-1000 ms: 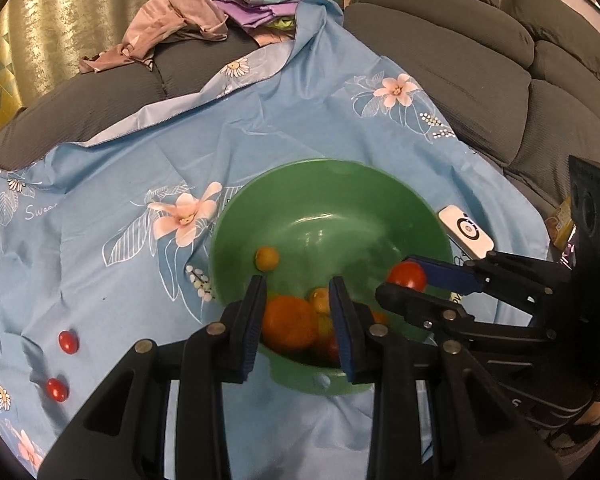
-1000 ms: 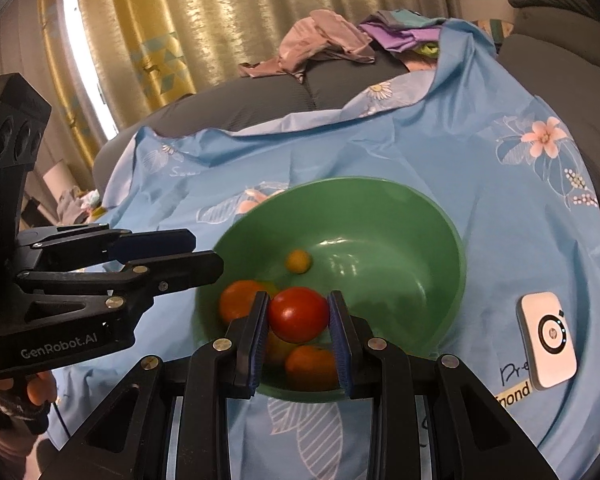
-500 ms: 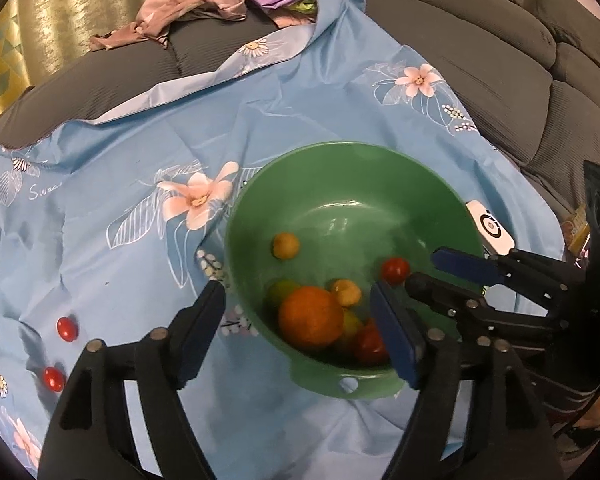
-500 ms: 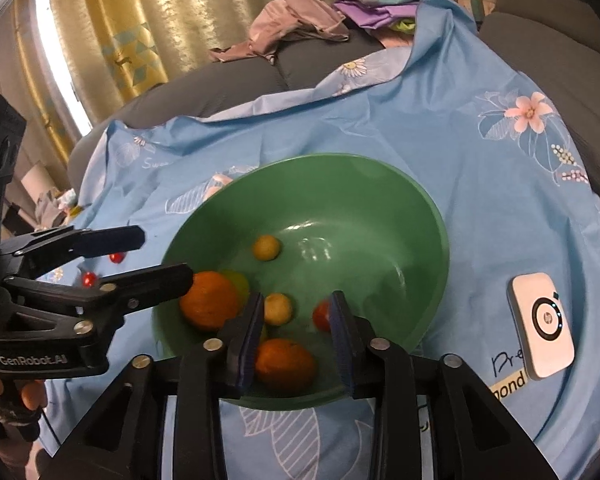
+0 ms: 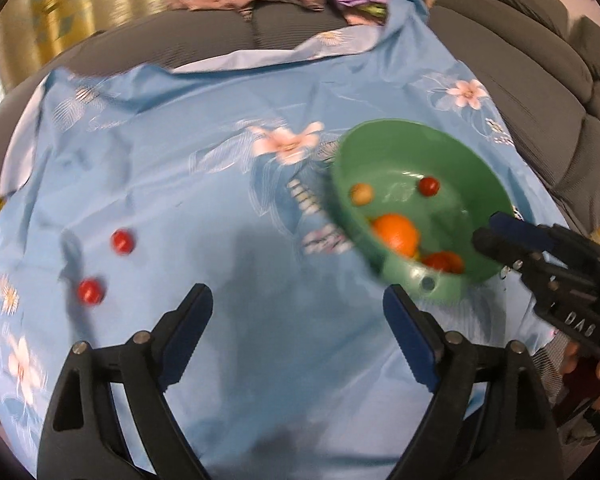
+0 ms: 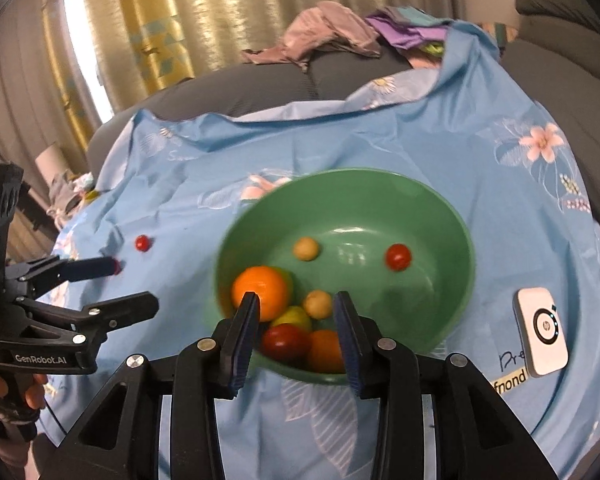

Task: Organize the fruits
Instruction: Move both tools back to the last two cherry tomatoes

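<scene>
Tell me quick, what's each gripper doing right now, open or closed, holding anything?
Left gripper: open wide, empty, over the blue cloth.
Right gripper: open, empty, at the near rim of the green bowl.

Empty right claw (image 6: 296, 330) over green bowl (image 6: 452, 240)

From my left wrist view the green bowl (image 5: 416, 140) smears with motion blur, and the right gripper (image 5: 496, 240) at 3 o'clock covers its rim there. In my right wrist view the left gripper's upper finger (image 6: 88, 266) at 9 o'clock hides most of one cherry tomato (image 6: 118, 266). The yellow-green fruit (image 6: 294, 316) sits half buried under the orange (image 6: 260, 292); I cannot tell what it is.
</scene>
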The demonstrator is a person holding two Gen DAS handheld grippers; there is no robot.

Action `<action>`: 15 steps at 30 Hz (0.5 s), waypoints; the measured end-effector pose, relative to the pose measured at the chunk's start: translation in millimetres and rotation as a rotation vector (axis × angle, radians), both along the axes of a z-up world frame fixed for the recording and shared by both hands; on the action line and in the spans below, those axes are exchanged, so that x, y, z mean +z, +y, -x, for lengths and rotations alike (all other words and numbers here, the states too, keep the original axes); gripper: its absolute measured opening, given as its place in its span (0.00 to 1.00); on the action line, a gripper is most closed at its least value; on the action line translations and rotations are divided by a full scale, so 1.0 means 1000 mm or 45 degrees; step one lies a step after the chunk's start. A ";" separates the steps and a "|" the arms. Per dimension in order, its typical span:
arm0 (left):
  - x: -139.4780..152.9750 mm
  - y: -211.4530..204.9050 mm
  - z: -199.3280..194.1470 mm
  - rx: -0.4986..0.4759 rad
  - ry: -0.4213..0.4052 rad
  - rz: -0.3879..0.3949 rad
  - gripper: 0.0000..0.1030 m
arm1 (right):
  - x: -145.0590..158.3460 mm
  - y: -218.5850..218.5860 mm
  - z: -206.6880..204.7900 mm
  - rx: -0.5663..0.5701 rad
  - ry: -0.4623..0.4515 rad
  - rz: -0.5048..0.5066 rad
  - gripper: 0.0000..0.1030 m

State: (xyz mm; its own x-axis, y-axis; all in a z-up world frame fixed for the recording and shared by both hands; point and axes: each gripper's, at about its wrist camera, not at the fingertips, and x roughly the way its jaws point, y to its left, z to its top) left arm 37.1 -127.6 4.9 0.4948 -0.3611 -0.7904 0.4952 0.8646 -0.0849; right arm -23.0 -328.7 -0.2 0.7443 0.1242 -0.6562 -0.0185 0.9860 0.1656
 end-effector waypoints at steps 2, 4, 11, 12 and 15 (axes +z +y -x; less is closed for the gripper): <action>0.000 0.016 0.006 0.047 -0.002 -0.003 0.85 | 0.004 0.009 0.002 0.021 -0.007 0.011 0.37; -0.001 0.035 0.013 0.102 0.000 0.000 0.86 | 0.008 0.019 0.005 0.049 -0.019 0.024 0.37; -0.004 0.085 0.034 0.241 0.006 0.011 0.90 | 0.021 0.056 0.014 0.160 -0.041 0.079 0.38; -0.004 0.091 0.036 0.257 0.007 0.013 0.90 | 0.022 0.061 0.016 0.177 -0.046 0.084 0.38; -0.005 0.107 0.044 0.303 0.010 0.030 0.90 | 0.025 0.075 0.019 0.217 -0.050 0.102 0.38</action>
State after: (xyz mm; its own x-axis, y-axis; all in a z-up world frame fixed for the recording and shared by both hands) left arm -6.6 -20.1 0.0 0.5620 -0.2534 -0.7874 0.2771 0.9546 -0.1094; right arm -41.7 -254.2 24.5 0.7421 0.1988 -0.6401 -0.1911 0.9781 0.0823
